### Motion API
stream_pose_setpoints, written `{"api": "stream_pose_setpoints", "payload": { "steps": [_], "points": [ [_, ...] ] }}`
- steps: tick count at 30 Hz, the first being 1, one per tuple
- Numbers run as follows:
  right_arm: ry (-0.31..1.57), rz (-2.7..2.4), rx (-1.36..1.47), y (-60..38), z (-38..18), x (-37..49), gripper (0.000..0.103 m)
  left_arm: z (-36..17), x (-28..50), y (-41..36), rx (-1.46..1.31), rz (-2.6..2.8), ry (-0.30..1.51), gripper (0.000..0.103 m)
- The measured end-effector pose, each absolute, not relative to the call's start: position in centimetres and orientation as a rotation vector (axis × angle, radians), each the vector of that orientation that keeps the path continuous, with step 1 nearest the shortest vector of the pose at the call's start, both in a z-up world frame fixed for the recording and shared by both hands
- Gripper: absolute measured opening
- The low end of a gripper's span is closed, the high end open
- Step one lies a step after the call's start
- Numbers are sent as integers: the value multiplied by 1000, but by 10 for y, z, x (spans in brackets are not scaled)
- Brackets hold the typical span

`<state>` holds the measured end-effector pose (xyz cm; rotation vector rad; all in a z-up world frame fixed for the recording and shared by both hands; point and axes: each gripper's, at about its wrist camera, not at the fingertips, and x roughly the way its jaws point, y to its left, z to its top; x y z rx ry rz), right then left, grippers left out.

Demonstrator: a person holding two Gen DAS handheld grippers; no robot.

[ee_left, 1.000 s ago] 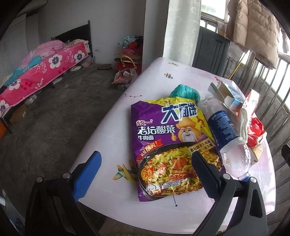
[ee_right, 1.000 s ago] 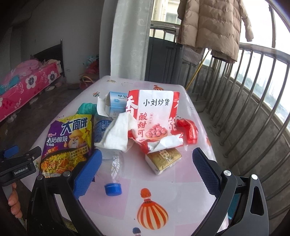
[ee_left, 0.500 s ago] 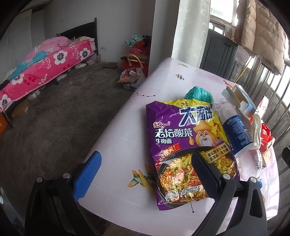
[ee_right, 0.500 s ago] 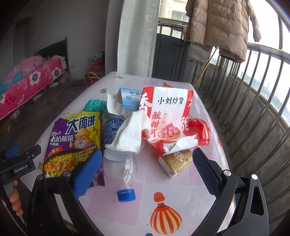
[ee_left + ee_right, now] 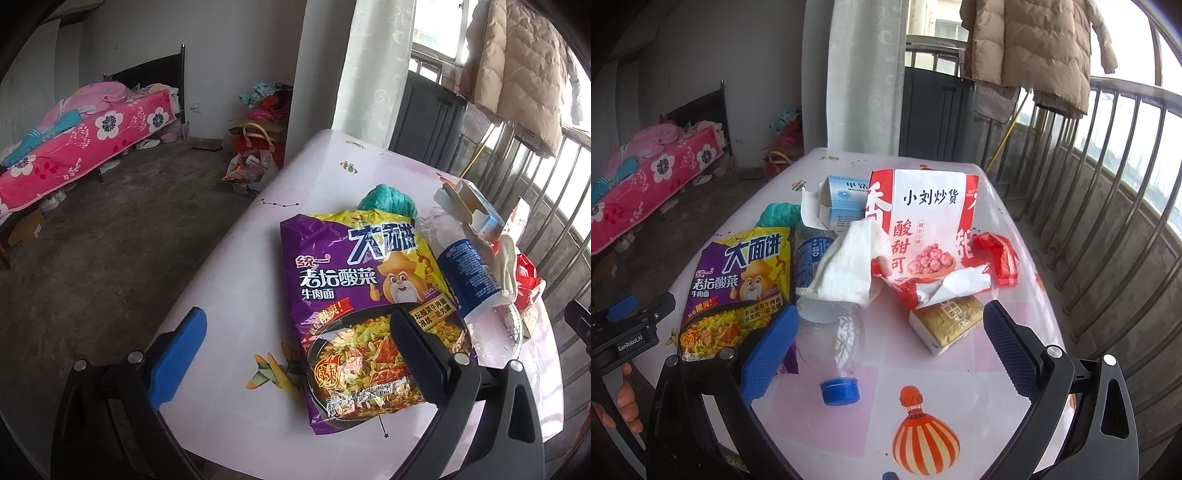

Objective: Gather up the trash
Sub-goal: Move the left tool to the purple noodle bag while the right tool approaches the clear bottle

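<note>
Both your claws edged closer: left claw (image 5: 295, 354) gapes, right finger over purple noodle packet (image 5: 369, 314); right claw (image 5: 886, 350) gapes, straddling clear plastic bottle (image 5: 827, 317). Nothing collected yet.

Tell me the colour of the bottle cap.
Blue. The cap shows best in the right wrist view, on the bottle lying on the table.

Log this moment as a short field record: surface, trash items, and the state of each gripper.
surface: pink patterned table
trash: purple noodle packet; clear plastic bottle, lying down, blue cap on; white cloth draped over it; red-and-white snack bag; small blue-and-white box; gold packet; red wrapper; green bundle
left gripper: open, empty
right gripper: open, empty
</note>
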<state>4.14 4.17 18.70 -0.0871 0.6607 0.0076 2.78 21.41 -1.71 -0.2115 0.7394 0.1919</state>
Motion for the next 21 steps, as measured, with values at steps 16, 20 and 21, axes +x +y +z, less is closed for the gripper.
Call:
{"api": "stream_pose_setpoints", "payload": {
  "steps": [16,20,21],
  "points": [
    [711,40,-8,25,166,50,95,-50,34,265,-421,122,766,97],
    [724,50,-4,24,162,56,95,-51,46,271,-439,79,777,96],
    [729,53,-2,23,161,58,95,-51,49,272,-455,60,777,91]
  ]
}}
